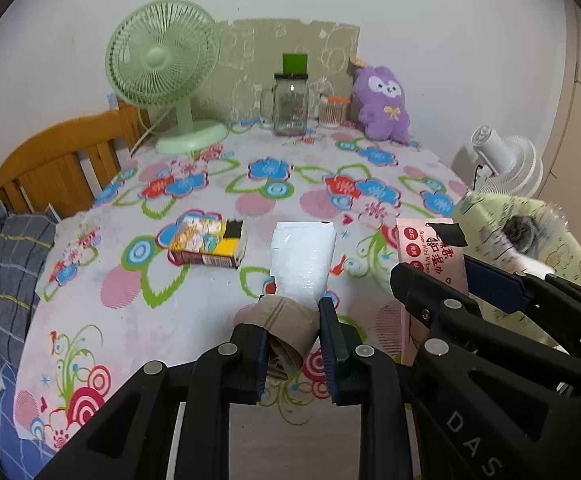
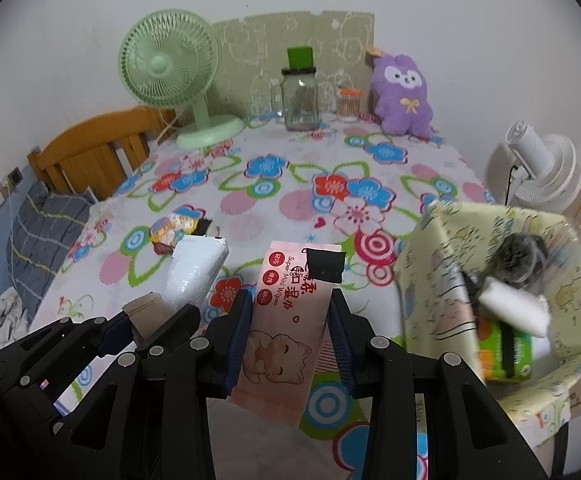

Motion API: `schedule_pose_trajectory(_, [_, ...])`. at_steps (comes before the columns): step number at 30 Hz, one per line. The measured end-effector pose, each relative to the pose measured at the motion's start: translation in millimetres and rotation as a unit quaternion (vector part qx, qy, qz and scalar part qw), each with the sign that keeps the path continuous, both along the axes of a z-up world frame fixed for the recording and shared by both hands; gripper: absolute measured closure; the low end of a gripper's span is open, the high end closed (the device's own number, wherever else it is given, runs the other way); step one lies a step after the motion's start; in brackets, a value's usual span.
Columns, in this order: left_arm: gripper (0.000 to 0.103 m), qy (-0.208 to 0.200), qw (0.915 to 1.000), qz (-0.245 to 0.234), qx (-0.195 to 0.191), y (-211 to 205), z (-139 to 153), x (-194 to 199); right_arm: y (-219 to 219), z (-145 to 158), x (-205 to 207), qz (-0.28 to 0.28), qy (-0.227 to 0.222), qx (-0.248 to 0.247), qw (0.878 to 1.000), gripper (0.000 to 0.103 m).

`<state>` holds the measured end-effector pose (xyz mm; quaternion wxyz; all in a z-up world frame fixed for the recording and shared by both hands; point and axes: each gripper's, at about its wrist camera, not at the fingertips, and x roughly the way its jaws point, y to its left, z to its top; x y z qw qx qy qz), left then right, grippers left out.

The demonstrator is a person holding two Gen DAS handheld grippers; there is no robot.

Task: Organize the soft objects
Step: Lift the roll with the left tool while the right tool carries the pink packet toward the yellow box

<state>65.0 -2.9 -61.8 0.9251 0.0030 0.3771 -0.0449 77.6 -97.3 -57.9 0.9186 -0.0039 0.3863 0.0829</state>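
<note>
Left gripper (image 1: 293,320): fingers clamped on white tissue pack (image 1: 302,256). Right gripper (image 2: 290,332), beside it: fingers clamped on pink wipes pack (image 2: 286,320).

Open floral tablecloth (image 2: 290,196) lies ahead; the yellow-green bin (image 2: 426,280) blocks the right side.

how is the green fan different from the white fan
The green fan stands on the table at its far left corner; the white fan sits off the table's right edge. The green fan faces the camera; the white fan shows its back and motor. Both have round cages.
</note>
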Motion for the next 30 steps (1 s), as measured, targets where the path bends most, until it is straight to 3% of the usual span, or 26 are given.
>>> schedule_pose_trajectory(16, [0.082,-0.042,0.9987,-0.027,-0.005,-44.4,42.9,-18.9,-43.2,49.7,-25.5,-0.022,-0.045,-0.002,0.999,0.062])
schedule_pose_trajectory(30, [0.081,-0.063,0.996,-0.062,-0.01,-95.5,51.4,-19.3,-96.1,61.1,-32.1,-0.052,-0.07,-0.006,0.996,0.062])
